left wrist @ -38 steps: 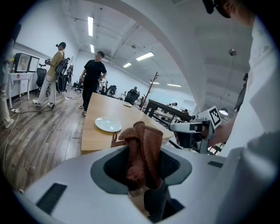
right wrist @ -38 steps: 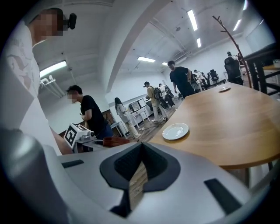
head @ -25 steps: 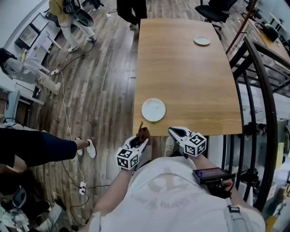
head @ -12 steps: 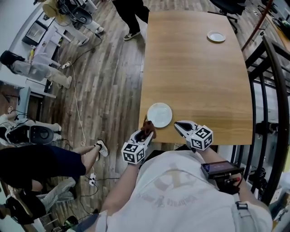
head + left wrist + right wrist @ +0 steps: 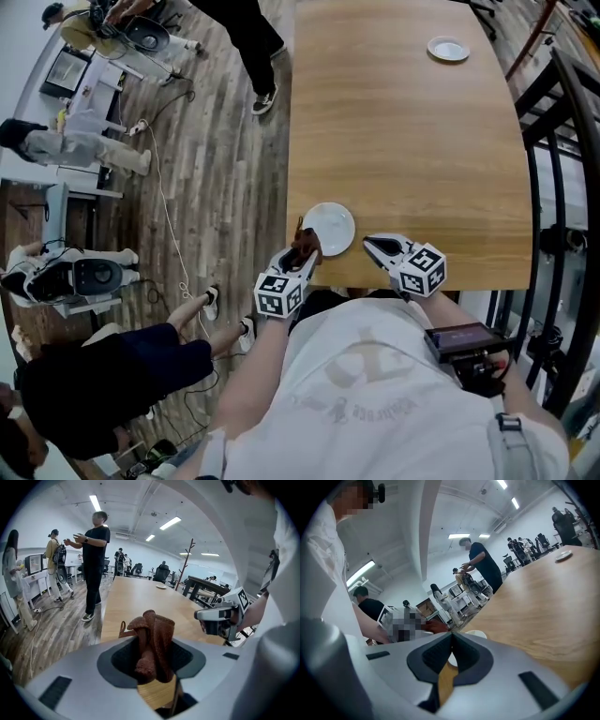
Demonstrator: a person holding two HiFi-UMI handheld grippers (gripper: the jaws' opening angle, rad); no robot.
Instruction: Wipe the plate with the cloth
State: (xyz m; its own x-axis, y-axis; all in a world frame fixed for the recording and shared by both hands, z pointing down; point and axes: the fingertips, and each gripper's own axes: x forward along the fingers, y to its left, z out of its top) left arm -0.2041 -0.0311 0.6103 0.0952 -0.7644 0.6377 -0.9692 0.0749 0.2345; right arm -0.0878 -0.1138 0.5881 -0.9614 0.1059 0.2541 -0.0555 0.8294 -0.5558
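Shift since earlier: left gripper (image 5: 302, 255) has come up from below the table's near edge, so its cloth (image 5: 306, 245) now meets the near-left rim of the plate (image 5: 330, 227); right gripper (image 5: 372, 246) has eased forward over the same edge.
Left gripper: jaws pinch the rust-brown cloth, which bunches and stands up out of them in the left gripper view, leaving a loose wad free to serve as the wiping face.
Right gripper: jaws pressed together on nothing, tips aimed toward the plate's right side, just beside it but apart.
Plate: white, seemingly bare, flat near the near-left corner of the wooden table (image 5: 403, 141), close to the person.
Likely reason for the stance: cloth hand leads while the empty hand waits nearby, perhaps to steady the plate if it slides.
Stage: wiping appears about to begin; whether the cloth presses on the plate or only overlaps it cannot be told.
Also in shot: second plate (image 5: 447, 49) at the table's far end, well apart; people stand on the floor to the left.
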